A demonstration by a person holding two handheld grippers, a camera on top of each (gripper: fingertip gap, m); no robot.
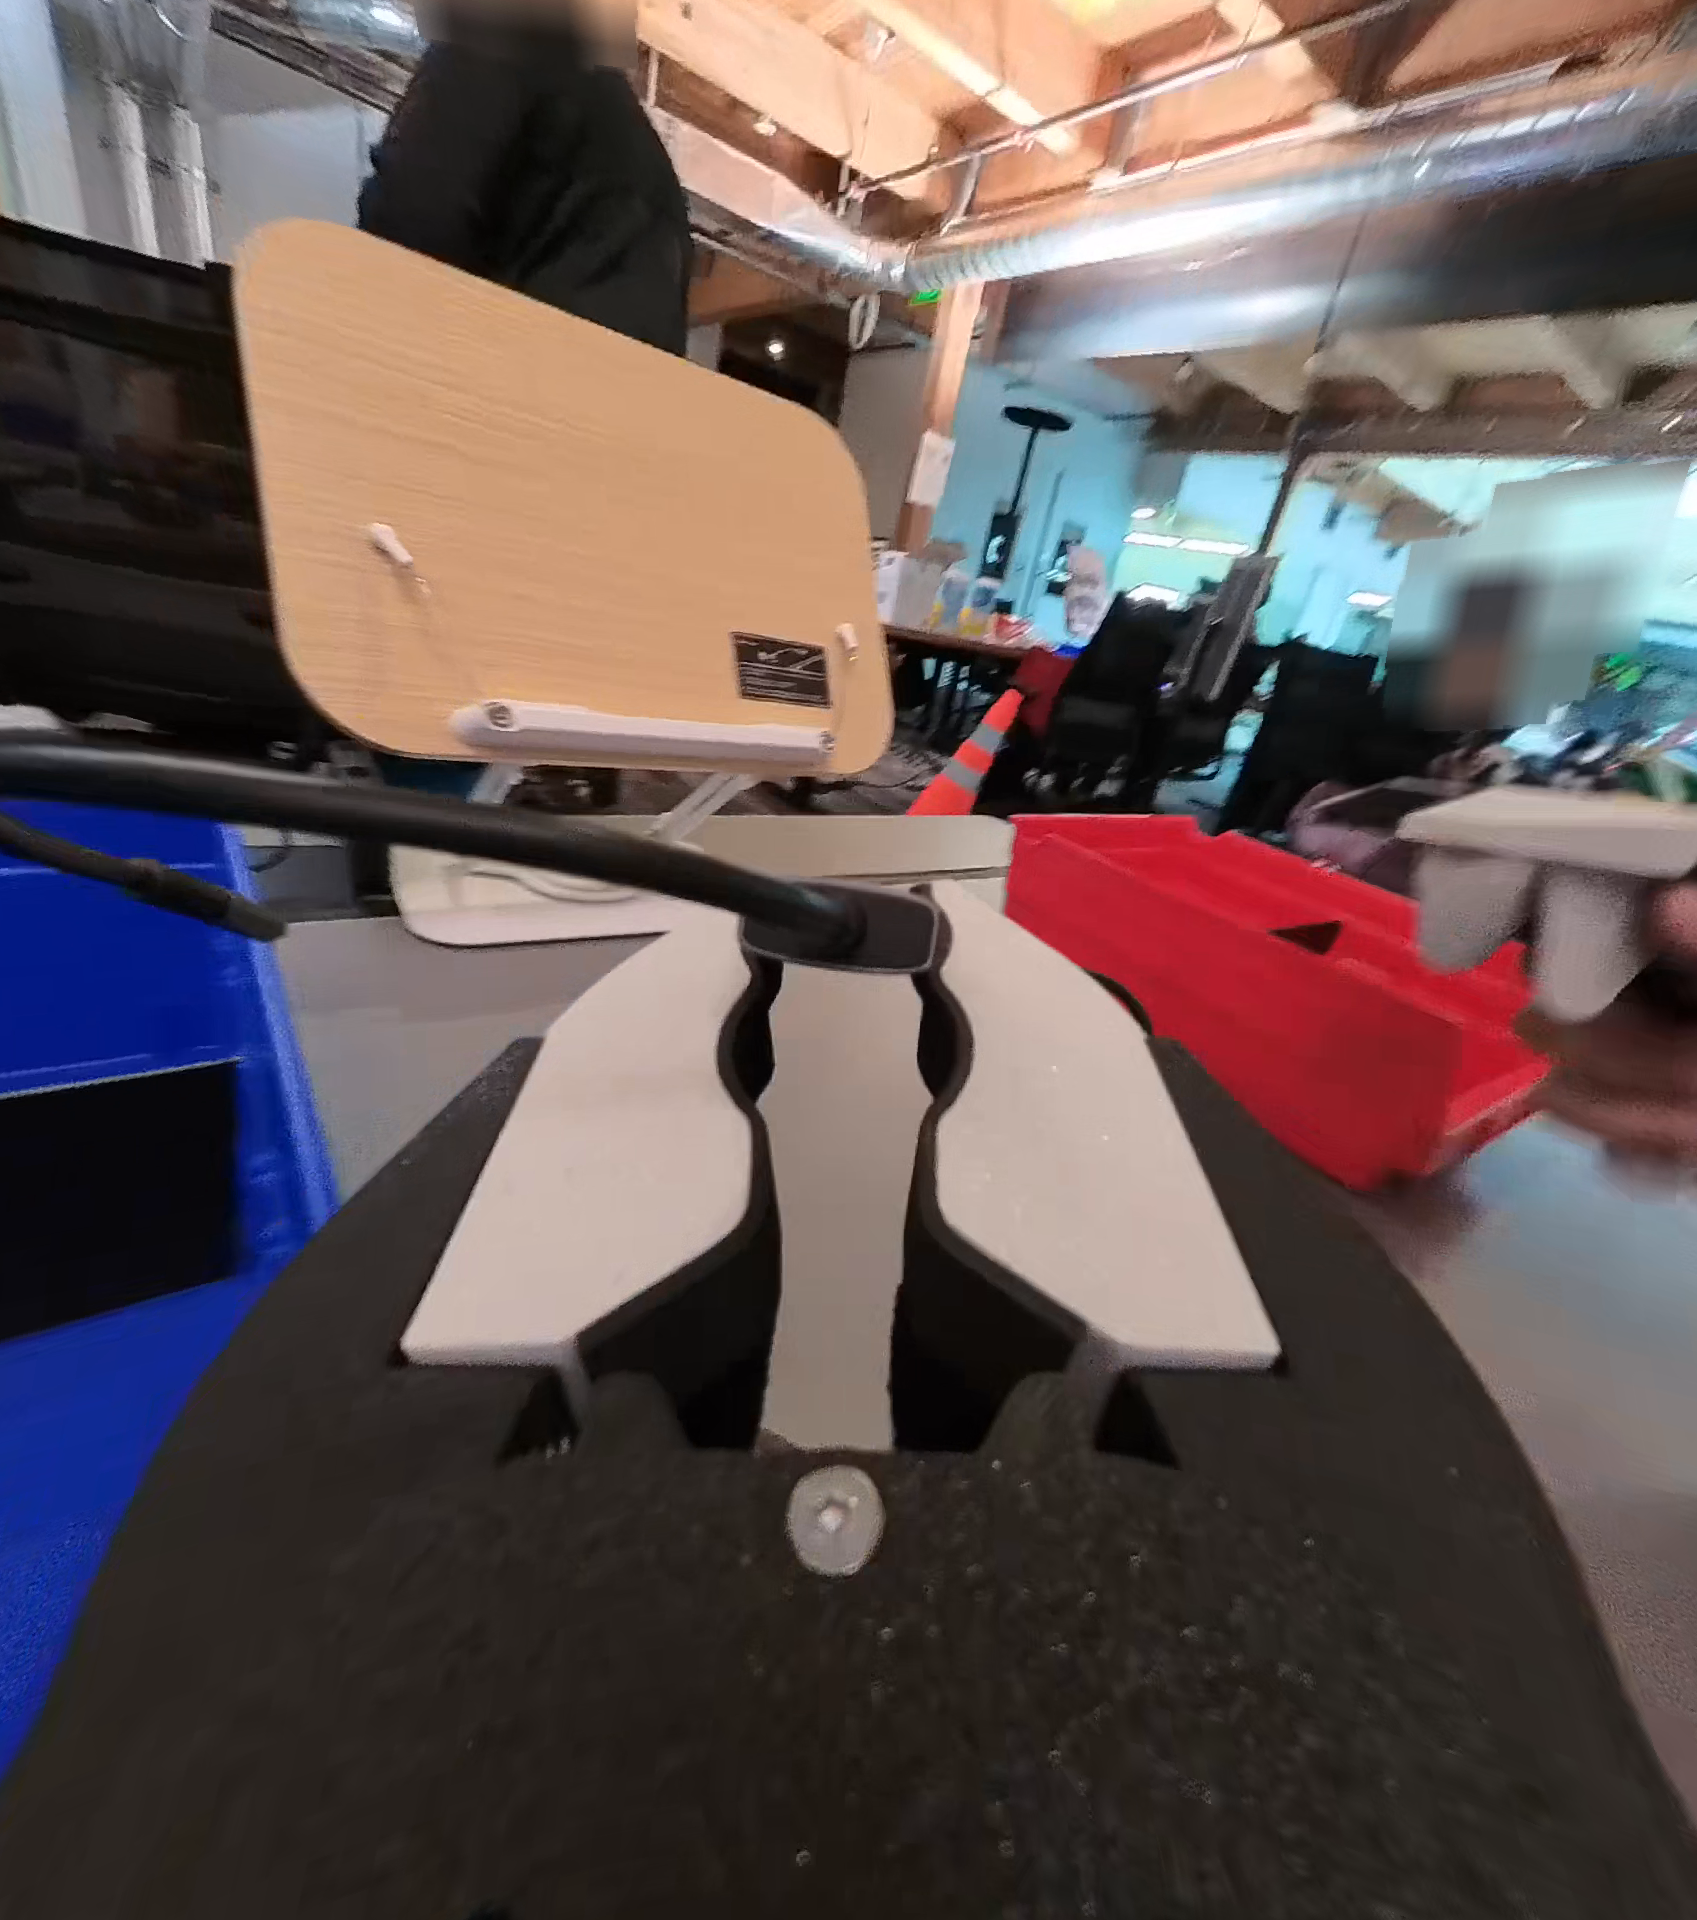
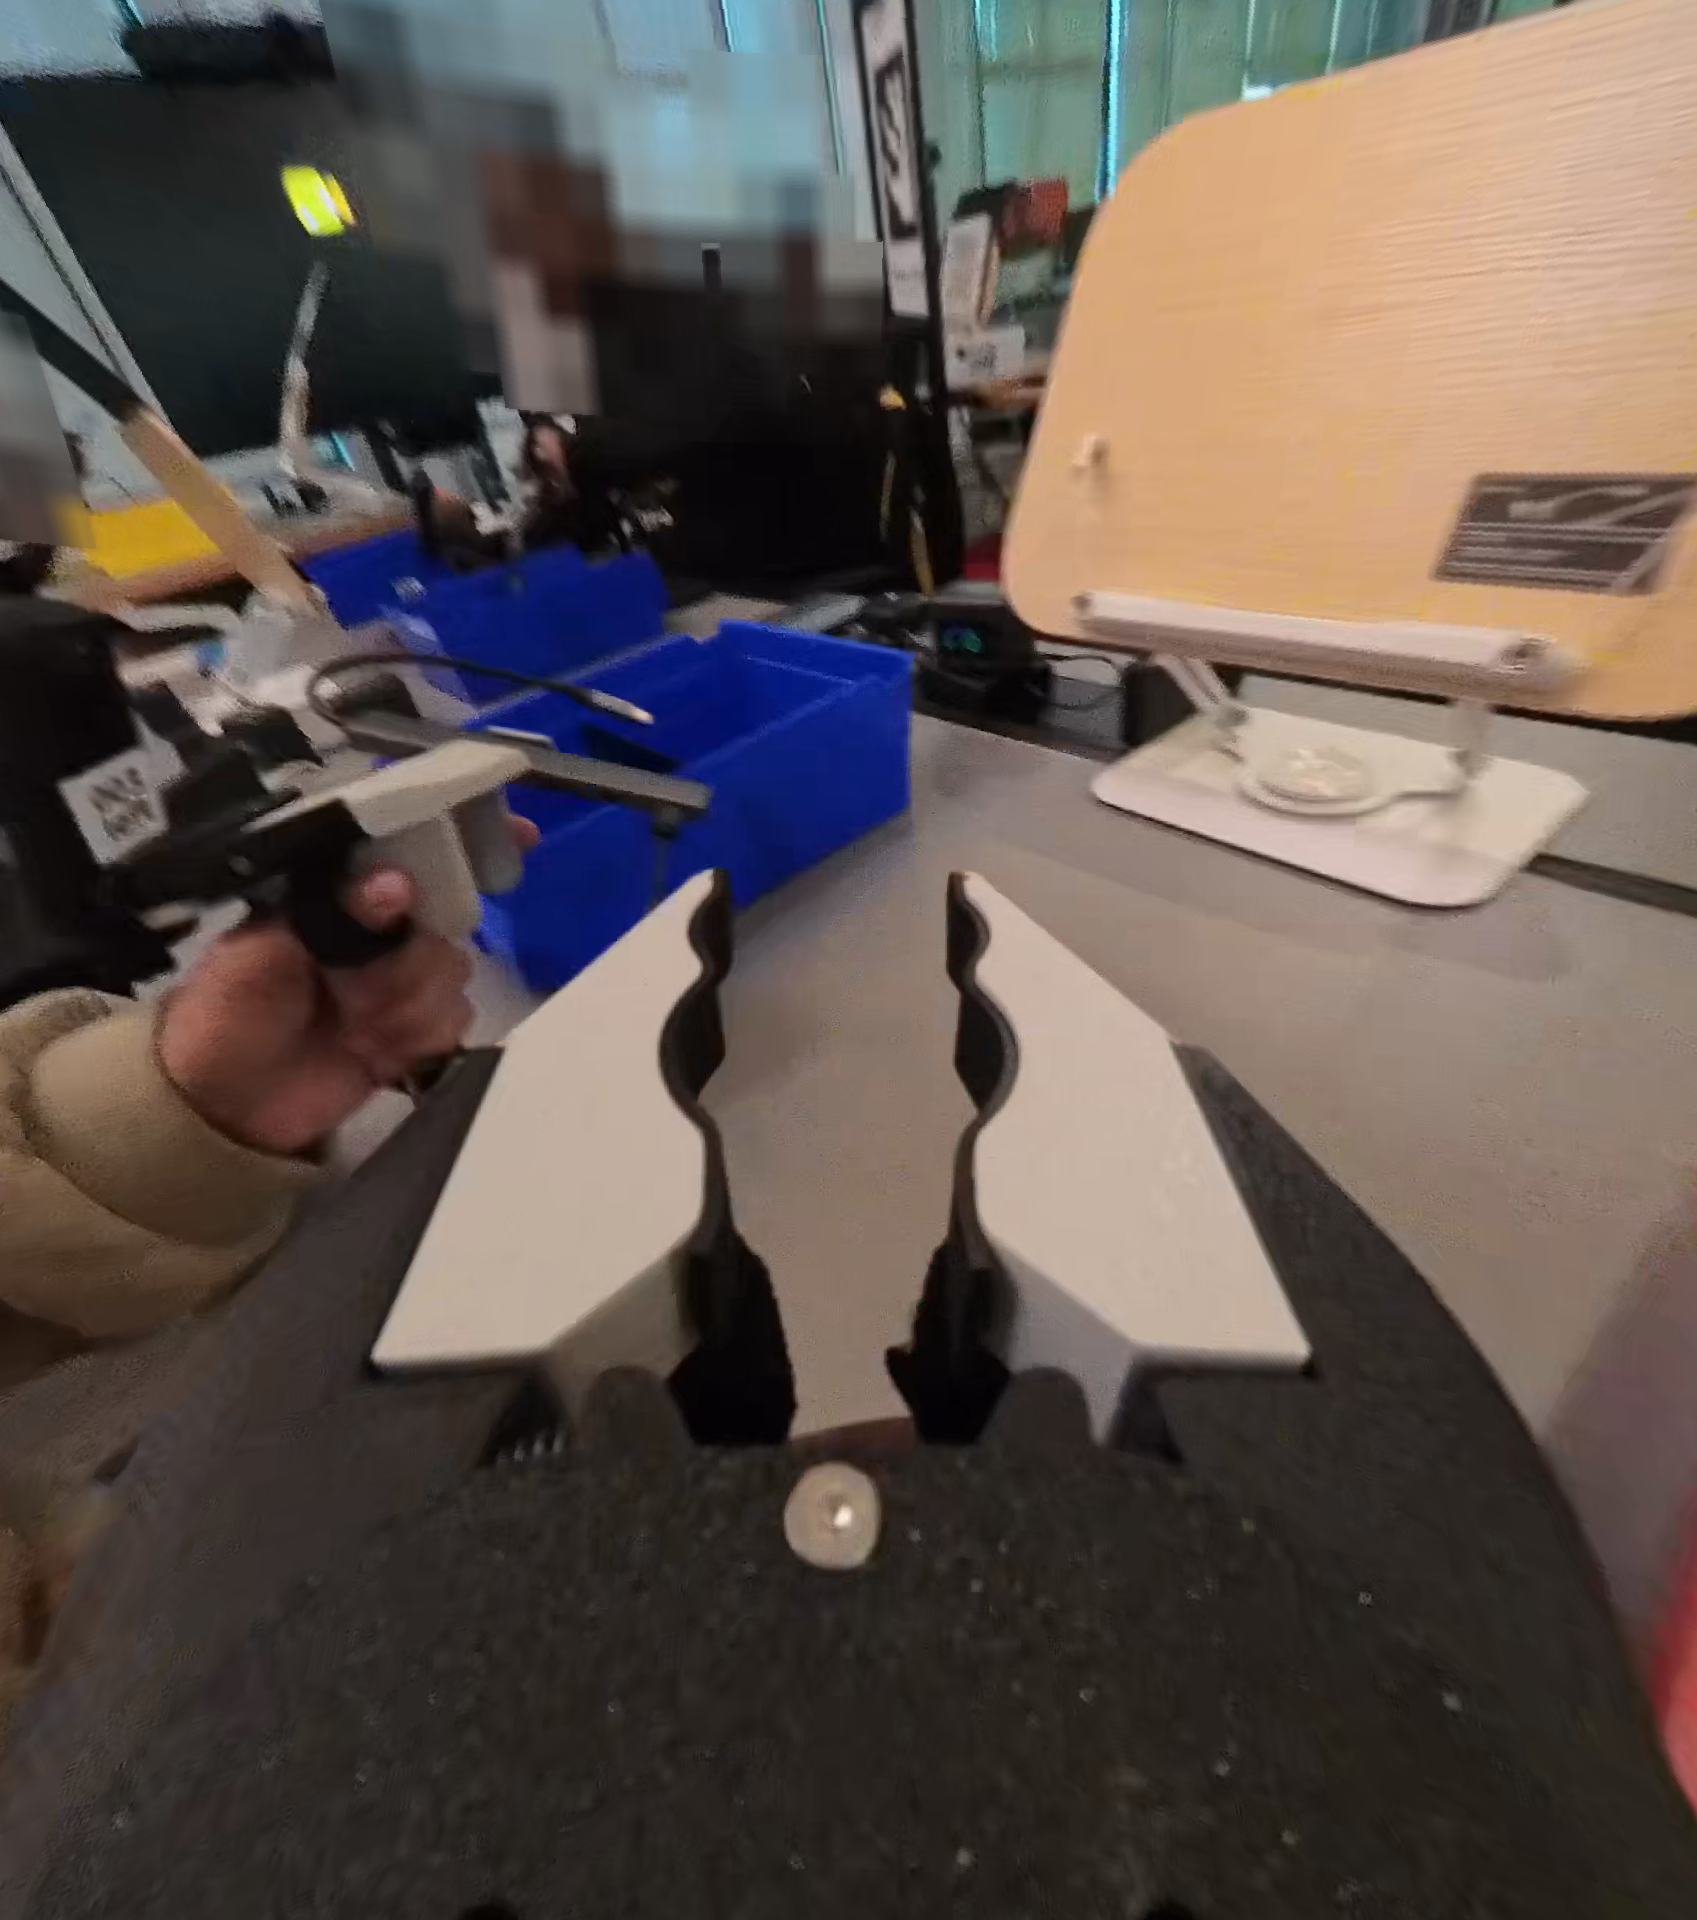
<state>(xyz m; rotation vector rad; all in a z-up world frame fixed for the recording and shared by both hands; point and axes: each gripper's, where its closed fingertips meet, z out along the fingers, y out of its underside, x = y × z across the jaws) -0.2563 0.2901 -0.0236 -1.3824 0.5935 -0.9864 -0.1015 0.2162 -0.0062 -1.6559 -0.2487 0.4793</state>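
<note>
Tongs on the left clamped on a dark plug, black cable trailing left over the blue bin. Right tongs spread apart, empty, above grey table. Beyond, wooden board on white stand.

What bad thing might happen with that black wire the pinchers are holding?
The left gripper pinches the black cable only at its fingertips, by the dark plug end, so it might slip out. The cable's loose end hangs over the blue plastic bin and could snag its rim. The open right gripper holds nothing, so it gives no support.
</note>
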